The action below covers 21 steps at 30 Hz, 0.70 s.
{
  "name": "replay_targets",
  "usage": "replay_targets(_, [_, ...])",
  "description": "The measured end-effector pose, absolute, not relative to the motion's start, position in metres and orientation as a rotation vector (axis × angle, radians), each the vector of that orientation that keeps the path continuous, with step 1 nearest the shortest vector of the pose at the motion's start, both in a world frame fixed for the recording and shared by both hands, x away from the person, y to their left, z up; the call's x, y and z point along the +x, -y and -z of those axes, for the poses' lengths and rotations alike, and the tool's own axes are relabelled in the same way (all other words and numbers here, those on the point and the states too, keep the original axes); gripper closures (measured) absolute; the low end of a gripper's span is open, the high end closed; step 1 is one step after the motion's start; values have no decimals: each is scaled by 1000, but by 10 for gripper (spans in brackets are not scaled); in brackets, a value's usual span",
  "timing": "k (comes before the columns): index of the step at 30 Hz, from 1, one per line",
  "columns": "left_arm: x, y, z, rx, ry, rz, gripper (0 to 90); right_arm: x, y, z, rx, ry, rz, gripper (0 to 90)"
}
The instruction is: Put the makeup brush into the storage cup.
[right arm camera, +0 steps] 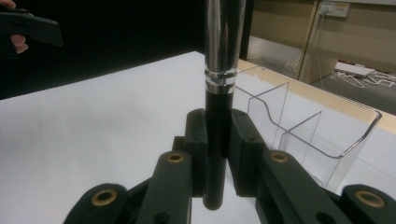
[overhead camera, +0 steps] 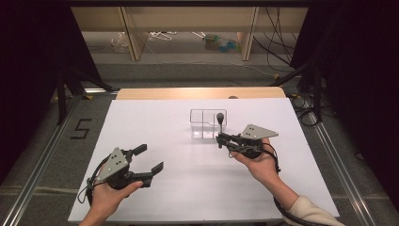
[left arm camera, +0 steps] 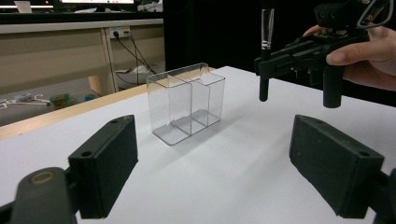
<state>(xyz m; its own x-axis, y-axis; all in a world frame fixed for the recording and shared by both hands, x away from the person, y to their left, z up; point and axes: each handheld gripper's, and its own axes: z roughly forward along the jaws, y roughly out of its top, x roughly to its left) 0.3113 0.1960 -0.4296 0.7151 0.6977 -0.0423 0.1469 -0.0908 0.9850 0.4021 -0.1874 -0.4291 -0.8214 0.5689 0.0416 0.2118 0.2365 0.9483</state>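
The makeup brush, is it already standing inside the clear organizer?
No, the makeup brush is clamped upright in the right gripper, hanging above the table beside the clear organizer, not inside it.

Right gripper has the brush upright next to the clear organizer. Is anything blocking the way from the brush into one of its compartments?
Nothing visible does. The brush is clamped upright in the right gripper, beside the clear organizer, whose compartments look open-topped and empty. The left gripper sits open, well off to the side. Only the organizer's wall has to be cleared.
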Motion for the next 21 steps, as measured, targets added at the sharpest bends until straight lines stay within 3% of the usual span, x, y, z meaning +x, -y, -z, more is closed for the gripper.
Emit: replay_targets(21, [312,-196,430,1625,-703,-525,152,410,191,426,743,-2174,-1608,797])
